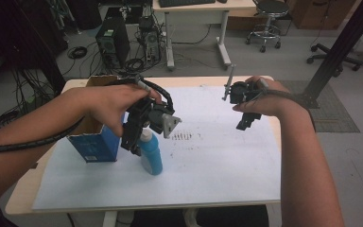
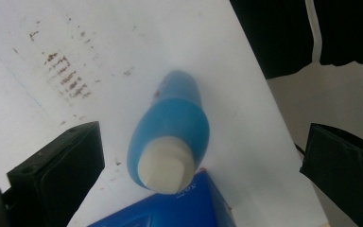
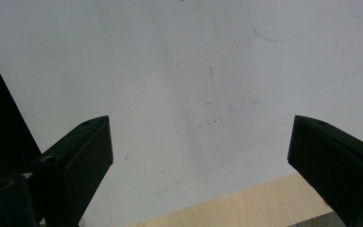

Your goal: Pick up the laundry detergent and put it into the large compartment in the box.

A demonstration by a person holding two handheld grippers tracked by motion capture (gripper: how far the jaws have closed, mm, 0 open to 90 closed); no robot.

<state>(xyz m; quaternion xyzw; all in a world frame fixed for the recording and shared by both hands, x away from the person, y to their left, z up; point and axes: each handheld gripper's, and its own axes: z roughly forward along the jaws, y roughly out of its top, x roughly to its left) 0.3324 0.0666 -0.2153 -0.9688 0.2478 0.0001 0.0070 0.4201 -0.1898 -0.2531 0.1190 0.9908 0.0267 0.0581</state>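
White paper (image 1: 227, 161) covers most of the pale wooden desk (image 1: 23, 191), and beyond it a grey floor carries a computer tower (image 1: 112, 42), cable tangles and a wheeled stool (image 1: 266, 21). On the paper's left part stands a blue bottle (image 1: 152, 153) with a white cap, upright and just beside an open blue cardboard box (image 1: 94, 137); whether the two touch is hard to judge from above. The left hand-held gripper (image 1: 134, 142) hovers over the bottle, its jaws spread wide on either side of the cap without touching it, as the left gripper view confirms with the bottle (image 2: 170, 137) centred between them. Brown smudges (image 1: 182, 136) mark the paper near the bottle. The right hand-held gripper (image 1: 246, 120) hangs above the paper's far right part, jaws apart and holding nothing.
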